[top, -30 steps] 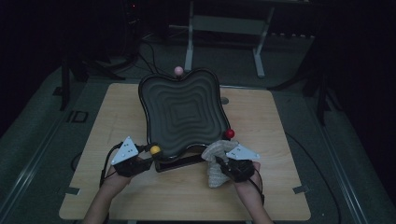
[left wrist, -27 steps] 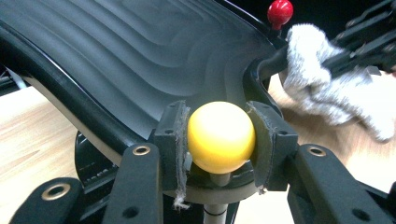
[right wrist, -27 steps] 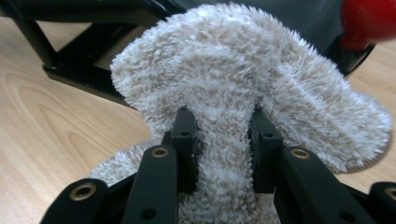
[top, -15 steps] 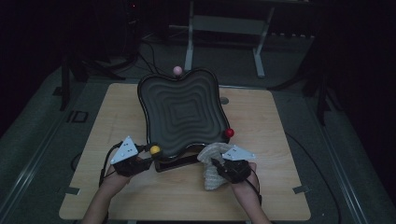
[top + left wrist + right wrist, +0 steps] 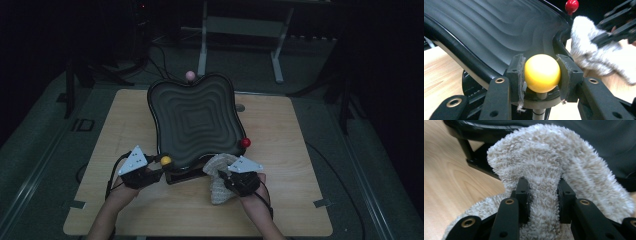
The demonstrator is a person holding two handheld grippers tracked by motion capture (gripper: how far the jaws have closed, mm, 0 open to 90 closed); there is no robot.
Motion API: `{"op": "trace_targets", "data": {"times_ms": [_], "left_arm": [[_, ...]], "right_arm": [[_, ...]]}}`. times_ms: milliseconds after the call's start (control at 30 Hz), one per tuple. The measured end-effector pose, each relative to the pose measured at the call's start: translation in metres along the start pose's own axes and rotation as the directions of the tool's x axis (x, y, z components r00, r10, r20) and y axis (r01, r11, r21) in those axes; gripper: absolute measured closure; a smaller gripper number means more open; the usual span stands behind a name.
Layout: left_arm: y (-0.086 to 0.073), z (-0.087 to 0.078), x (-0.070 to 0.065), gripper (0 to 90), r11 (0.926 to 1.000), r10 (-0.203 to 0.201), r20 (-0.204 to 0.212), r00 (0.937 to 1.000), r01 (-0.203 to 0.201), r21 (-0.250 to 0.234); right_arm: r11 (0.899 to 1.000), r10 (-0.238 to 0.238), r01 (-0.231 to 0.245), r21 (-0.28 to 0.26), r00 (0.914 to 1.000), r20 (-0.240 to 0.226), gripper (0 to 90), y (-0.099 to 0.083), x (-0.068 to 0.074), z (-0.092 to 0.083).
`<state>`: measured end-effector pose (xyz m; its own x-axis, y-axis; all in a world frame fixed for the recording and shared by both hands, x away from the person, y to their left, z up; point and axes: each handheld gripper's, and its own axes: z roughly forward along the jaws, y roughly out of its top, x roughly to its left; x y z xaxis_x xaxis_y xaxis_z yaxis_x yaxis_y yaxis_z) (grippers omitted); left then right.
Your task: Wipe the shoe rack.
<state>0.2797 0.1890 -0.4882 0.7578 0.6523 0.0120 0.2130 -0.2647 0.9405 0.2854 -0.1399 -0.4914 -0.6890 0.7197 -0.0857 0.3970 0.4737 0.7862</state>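
The left hand-held gripper [image 5: 541,75] is clamped on the yellow knob [image 5: 542,73] at the near edge of the tilted black tray [image 5: 195,122], steadying it on the counter [image 5: 300,150]. The right hand-held gripper [image 5: 542,195] grips a fluffy cloth [image 5: 541,160], which meets the tray's near rim. Wiping appears barely begun; the tray's ridged surface seems largely untouched, though dim light hinders judgement.
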Motion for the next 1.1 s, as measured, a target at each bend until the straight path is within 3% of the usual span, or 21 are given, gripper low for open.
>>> {"op": "trace_targets", "data": {"times_ms": [100,267,433,600,667,800,967,1100], "left_arm": [[-0.001,0.000,0.001,59.4,1.0000,-0.002,0.008,1.0000,0.002,-0.004],[-0.001,0.000,0.001,59.3,1.0000,-0.003,0.012,0.9999,0.003,-0.005],[-0.001,0.000,0.001,59.3,1.0000,-0.002,0.011,0.9999,0.002,-0.004],[0.000,0.000,0.001,59.3,1.0000,-0.003,0.012,0.9999,0.003,-0.002],[0.000,0.000,0.001,59.4,1.0000,-0.002,0.013,0.9999,0.002,0.000],[0.000,0.000,0.001,59.4,1.0000,-0.001,0.016,0.9999,0.001,0.002],[0.000,0.000,0.002,59.4,1.0000,-0.003,0.022,0.9998,0.003,-0.001],[0.000,0.000,0.002,59.4,1.0000,-0.003,0.021,0.9998,0.003,0.001]], "right_arm": [[1.000,0.017,-0.017,0.025,0.9995,-0.026,68.9,-0.002,0.001,0.006],[1.000,-0.012,0.011,-0.023,0.9995,-0.029,69.0,0.015,0.006,0.000],[0.999,-0.004,0.006,0.036,0.9988,-0.049,69.0,0.008,0.008,0.018],[1.000,0.002,-0.003,-0.020,0.9985,-0.054,69.0,0.022,0.008,0.006],[1.000,0.008,-0.009,-0.019,0.9986,-0.052,69.1,0.023,0.007,0.011],[0.999,-0.009,0.011,0.030,0.9979,-0.065,69.0,0.019,0.014,0.028],[1.000,-0.012,0.011,-0.014,0.9977,-0.067,69.0,0.029,0.017,0.018],[1.000,-0.009,0.010,0.010,0.9975,-0.071,69.0,0.024,0.019,0.028]]}}
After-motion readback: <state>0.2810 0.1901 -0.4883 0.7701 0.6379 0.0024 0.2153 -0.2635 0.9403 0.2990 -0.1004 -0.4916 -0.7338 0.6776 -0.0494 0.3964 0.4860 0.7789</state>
